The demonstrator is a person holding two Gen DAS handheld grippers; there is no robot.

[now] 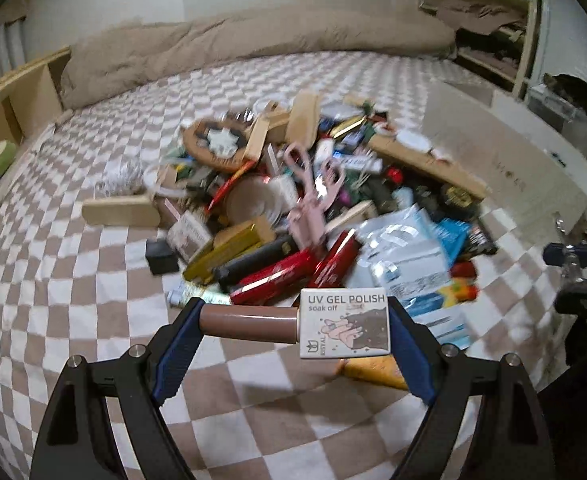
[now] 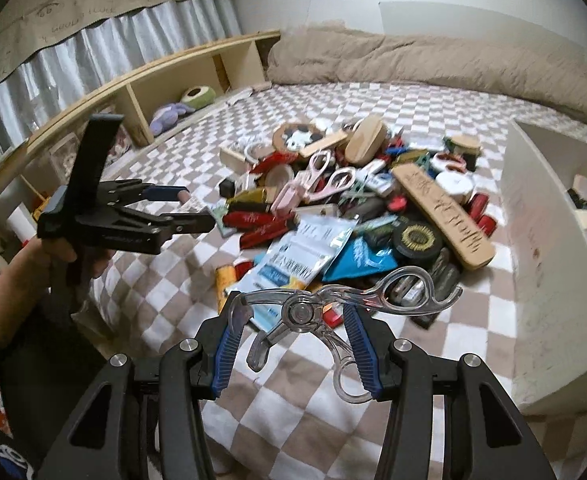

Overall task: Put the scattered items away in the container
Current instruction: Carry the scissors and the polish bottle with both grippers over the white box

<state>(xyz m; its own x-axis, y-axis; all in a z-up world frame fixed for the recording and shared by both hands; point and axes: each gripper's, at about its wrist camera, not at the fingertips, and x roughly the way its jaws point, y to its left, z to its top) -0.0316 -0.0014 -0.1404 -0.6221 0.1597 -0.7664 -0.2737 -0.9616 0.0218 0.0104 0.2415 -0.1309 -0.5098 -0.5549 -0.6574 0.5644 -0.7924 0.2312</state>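
Note:
My left gripper [image 1: 293, 326] is shut on a UV gel polish bottle [image 1: 333, 326], brown cap to the left and white label to the right, held above the checkered bed. In the right wrist view the left gripper [image 2: 189, 208] hovers left of the pile. My right gripper [image 2: 293, 340] is shut on a clear plastic scissor-shaped tool [image 2: 333, 308]. A pile of scattered items [image 1: 313, 208] lies in the middle of the bed, also in the right wrist view [image 2: 353, 200]. The white container [image 2: 541, 260] stands at the right, with items inside; its wall shows in the left wrist view [image 1: 505, 156].
The bed has a brown and white checkered cover [image 1: 93, 300]. A beige duvet [image 1: 253, 40] lies along the far side. A wooden shelf headboard [image 2: 153, 88] holds plush toys [image 2: 173, 116]. Pink scissors [image 1: 305, 184] lie on top of the pile.

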